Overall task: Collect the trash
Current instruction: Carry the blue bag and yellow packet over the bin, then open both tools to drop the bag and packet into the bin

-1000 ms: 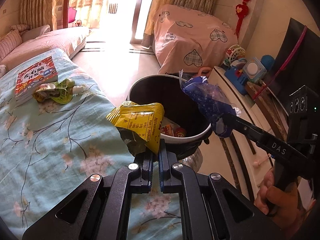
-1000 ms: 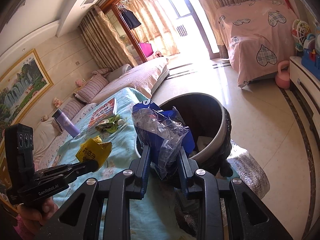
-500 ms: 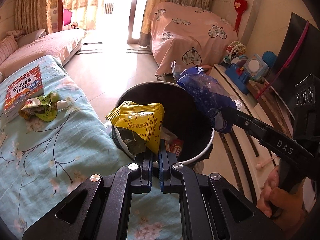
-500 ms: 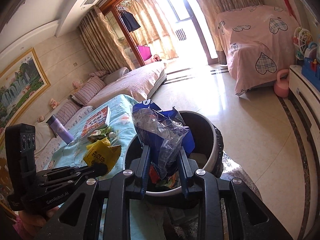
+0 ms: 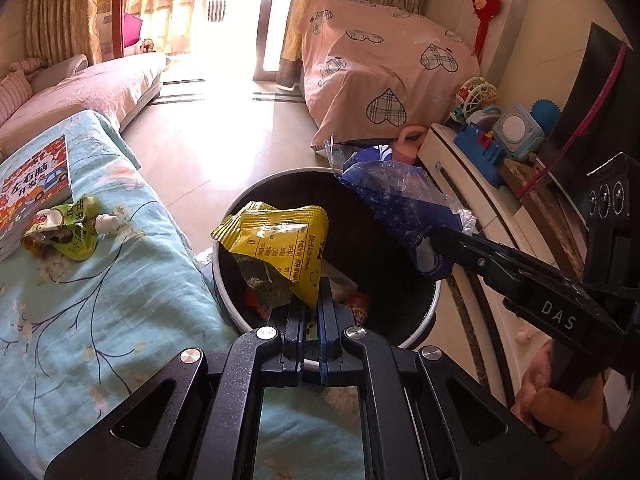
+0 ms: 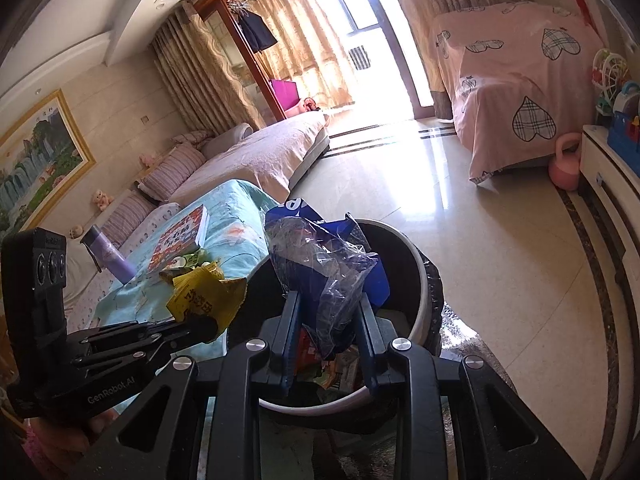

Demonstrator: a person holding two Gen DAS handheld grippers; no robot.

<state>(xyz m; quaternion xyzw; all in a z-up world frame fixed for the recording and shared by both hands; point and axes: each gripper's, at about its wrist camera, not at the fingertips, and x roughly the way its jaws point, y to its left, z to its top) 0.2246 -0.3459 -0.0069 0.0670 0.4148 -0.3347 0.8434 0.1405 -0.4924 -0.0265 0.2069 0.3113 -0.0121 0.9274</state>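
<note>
Above the open mouth of the trash bin [image 5: 424,312], the left gripper [image 5: 311,300] has its jaws pressed together on the lower corner of a yellow snack wrapper [image 5: 280,240]. The wrapper stands up from the fingertips and hangs over the bin's rim at about 9 o'clock of the opening. In the left wrist view, the right gripper [image 5: 436,240] comes in from 3 o'clock and is clamped on a crumpled blue plastic bag [image 5: 396,200], which is over the far right part of the bin. The right wrist view shows the same bag [image 6: 328,280] squeezed between the two fingers [image 6: 289,320], directly above the bin [image 6: 420,280], where some other wrappers already lie at the bottom. On the light blue floral bedspread [image 5: 100,280], at 9 o'clock from the bin, a green juice pouch [image 5: 64,232] lies just beside a colourful book [image 5: 32,188]. A purple bottle [image 6: 106,256] leans further back on the bed in the right wrist view. A hand [image 5: 560,400] grips the right gripper's handle at 4 o'clock.
</note>
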